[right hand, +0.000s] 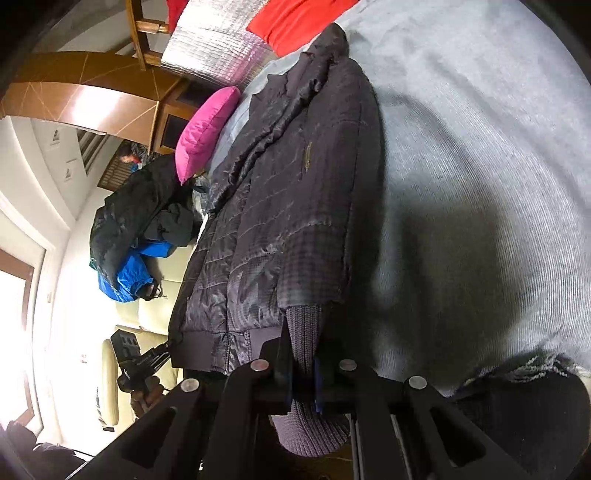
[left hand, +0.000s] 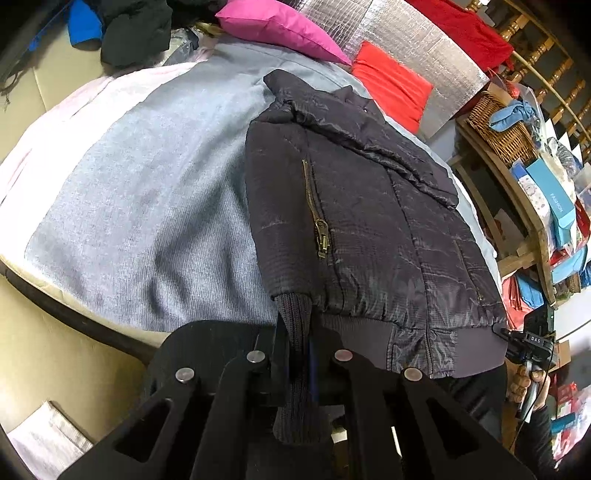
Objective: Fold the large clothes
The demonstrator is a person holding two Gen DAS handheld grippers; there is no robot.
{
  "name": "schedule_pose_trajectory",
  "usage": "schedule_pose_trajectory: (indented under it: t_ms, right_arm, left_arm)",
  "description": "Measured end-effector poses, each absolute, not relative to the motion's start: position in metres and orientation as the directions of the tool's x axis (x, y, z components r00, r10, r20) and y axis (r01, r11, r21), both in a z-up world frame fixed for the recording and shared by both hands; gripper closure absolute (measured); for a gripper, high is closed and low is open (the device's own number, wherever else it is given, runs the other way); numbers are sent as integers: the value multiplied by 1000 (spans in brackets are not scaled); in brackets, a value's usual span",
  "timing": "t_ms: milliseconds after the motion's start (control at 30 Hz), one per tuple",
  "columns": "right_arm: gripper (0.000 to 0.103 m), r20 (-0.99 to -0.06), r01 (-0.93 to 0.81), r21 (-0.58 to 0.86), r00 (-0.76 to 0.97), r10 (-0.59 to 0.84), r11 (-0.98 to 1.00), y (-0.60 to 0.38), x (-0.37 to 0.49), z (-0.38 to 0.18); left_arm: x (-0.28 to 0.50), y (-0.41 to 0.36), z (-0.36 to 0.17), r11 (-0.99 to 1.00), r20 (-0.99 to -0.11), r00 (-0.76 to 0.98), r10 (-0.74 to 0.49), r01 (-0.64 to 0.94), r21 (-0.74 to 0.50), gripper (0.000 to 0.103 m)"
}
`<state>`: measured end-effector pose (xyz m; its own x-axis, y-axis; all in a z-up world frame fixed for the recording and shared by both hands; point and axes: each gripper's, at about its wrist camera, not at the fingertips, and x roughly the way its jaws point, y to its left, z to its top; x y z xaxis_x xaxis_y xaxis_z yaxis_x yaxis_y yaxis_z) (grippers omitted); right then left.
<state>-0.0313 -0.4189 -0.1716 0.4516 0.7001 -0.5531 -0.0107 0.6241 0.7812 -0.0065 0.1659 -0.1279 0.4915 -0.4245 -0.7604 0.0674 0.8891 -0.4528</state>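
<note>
Jacket (left hand: 369,221): dark quilted, lying flat on the grey bed cover (left hand: 147,184), hem toward the person.
Left hand-held gripper (left hand: 303,365): clenched on one ribbed cuff (left hand: 295,332), likely to steer that sleeve.
Right hand-held gripper (right hand: 303,373): clamped on the other ribbed cuff (right hand: 304,332).
Reason: both sleeves pinned at the hem, probably for folding inward.
Surroundings: pink pillow (left hand: 280,26) beyond the collar.

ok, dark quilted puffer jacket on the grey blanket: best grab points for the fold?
The ribbed knit cuffs, as now. The left gripper is shut on one ribbed cuff, the right gripper on the other. Come from the hem end of the dark quilted puffer jacket: cuffs overhang the near edge, and ribbing looks less slippery than the shiny shell.
</note>
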Motion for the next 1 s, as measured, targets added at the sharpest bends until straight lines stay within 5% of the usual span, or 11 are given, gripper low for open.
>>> schedule_pose_trajectory:
  t_ms: [1000]
  right_arm:
    - [95, -417, -107, 839, 505, 756, 534, -424, -19, -146]
  left_arm:
    - [11, 178, -102, 854, -695, 530, -486, 116, -508, 95]
